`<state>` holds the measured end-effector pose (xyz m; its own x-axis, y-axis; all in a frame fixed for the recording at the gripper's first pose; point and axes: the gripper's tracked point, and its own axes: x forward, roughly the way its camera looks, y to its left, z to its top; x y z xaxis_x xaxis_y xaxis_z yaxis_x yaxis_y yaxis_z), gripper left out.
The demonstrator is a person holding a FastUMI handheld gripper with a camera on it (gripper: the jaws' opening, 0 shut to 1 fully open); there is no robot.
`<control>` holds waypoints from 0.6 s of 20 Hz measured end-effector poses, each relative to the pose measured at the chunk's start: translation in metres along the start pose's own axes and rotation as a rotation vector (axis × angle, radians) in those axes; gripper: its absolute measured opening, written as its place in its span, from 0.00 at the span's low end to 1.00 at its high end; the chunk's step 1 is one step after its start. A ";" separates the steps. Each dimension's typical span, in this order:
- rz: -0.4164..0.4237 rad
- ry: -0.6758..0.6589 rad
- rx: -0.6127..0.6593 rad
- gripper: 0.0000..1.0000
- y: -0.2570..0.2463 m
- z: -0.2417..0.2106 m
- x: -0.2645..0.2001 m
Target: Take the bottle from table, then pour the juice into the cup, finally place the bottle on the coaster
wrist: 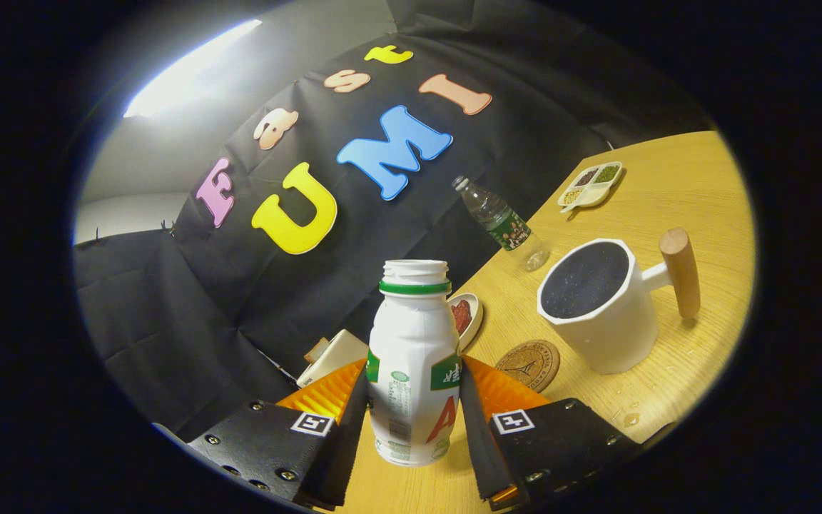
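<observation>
The gripper (pixel 414 400) pinches a white juice bottle (pixel 411 357) between its two fingers, one pressed to each side; the bottle's cap is off. Just beyond the fingers, to the right, a round cork coaster (pixel 528 365) lies flat on the wooden table (pixel 696 178). Further right stands a white cup (pixel 596 307) with a wooden handle, tilted in this view. Well beyond it, a clear water bottle (pixel 502 223) and a divided dish (pixel 591 185).

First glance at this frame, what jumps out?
The white juice bottle, cap off, stands gripped between the tool's two fingers. Beyond the fingers to the right sits a white cup with a wooden handle, and a round cork coaster lies on the table between bottle and cup. A clear water bottle stands farther back.
</observation>
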<state>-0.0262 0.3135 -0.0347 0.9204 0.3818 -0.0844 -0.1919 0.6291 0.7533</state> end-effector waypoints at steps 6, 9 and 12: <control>0.021 -0.009 0.097 0.66 -0.001 0.002 -0.001; 0.024 -0.016 0.150 0.66 -0.002 0.003 -0.001; 0.027 -0.025 0.183 0.66 -0.006 0.006 0.002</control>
<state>-0.0214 0.3067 -0.0353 0.9242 0.3788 -0.0481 -0.1536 0.4843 0.8613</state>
